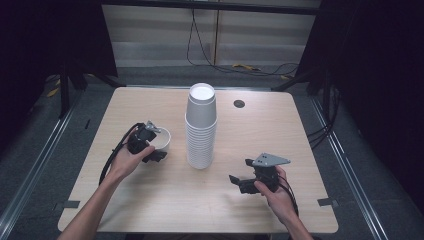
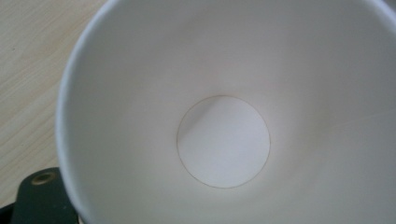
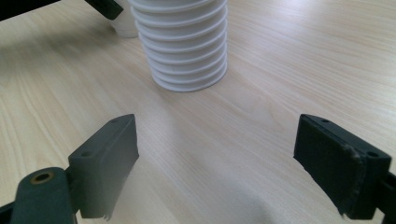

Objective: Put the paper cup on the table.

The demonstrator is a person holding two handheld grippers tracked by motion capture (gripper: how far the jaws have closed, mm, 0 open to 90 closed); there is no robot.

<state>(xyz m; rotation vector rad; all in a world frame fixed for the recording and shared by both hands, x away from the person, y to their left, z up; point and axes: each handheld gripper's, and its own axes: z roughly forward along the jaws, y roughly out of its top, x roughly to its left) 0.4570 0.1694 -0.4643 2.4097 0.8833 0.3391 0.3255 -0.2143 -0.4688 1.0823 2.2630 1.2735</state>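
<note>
Holding a single paper cup [image 1: 161, 139] just left of the tall cup stack [image 1: 201, 127], the left gripper [image 1: 145, 142] looks clamped on its rim — keep it level. The right gripper [image 3: 215, 163] — jaws apart — waits near the stack's right.

This looks like a lab or recording studio set up for data capture rather than a home. A plain light-wood table [image 1: 150, 200] with a cable grommet [image 1: 239, 104] stands on grey carpet, black curtains [image 1: 50, 35] hang on both sides, loose cables [image 1: 200, 45] trail along the pale back wall, and tape marks [image 1: 327, 202] sit at the table's corners
</note>
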